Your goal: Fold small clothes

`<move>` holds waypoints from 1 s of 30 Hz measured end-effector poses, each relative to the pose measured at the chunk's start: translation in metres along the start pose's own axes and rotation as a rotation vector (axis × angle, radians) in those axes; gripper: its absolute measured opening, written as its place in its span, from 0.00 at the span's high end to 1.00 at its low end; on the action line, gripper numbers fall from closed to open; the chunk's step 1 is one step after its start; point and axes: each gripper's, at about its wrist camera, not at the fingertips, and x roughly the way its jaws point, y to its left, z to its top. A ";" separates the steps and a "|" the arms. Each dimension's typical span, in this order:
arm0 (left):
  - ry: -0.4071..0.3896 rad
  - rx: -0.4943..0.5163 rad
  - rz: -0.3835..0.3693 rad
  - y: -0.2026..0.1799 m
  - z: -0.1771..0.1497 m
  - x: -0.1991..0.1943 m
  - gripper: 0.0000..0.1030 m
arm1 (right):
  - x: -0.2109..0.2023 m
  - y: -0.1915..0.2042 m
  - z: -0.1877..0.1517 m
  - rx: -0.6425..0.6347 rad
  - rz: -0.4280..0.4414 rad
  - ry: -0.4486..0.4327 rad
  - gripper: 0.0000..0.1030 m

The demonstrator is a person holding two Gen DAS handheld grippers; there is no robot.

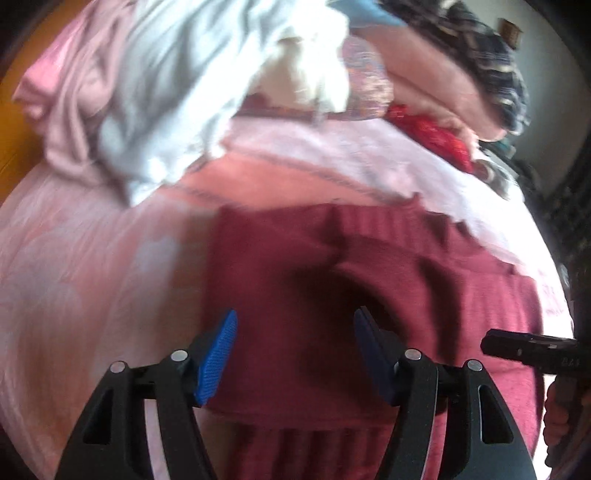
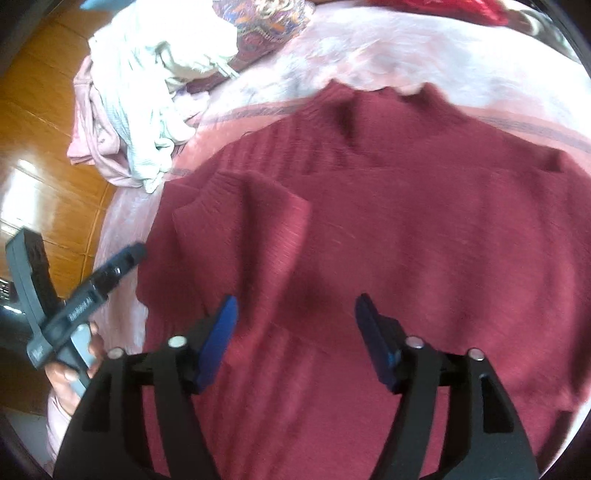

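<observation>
A maroon knit sweater (image 1: 314, 258) (image 2: 406, 206) lies spread flat on a pink bedspread (image 1: 74, 277) (image 2: 369, 51). Its neck points to the far side, and one sleeve (image 2: 251, 214) is folded in over the body at the left. My left gripper (image 1: 295, 317) hovers open over the sweater's left part with nothing between its blue pads. My right gripper (image 2: 297, 301) stands open above the sweater's middle, also with nothing in it. Both views are blurred.
A pile of pale and pink clothes (image 1: 177, 92) (image 2: 147, 74) sits at the bed's far left beside a patterned cloth (image 2: 266, 22). Red fabric (image 1: 432, 133) and dark clothing lie far right. Wooden floor (image 2: 44, 110) runs along the left. A hand (image 2: 70, 373) holds the other tool's handle.
</observation>
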 end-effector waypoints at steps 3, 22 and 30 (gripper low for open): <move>0.017 -0.011 0.009 0.015 -0.005 0.007 0.36 | 0.020 0.007 0.009 0.031 0.023 0.033 0.47; 0.050 0.135 0.084 -0.025 -0.020 0.031 0.36 | -0.032 -0.009 0.007 -0.146 -0.244 -0.075 0.68; 0.040 0.086 0.064 -0.022 0.007 0.026 0.33 | -0.001 0.050 0.023 -0.194 -0.143 -0.016 0.58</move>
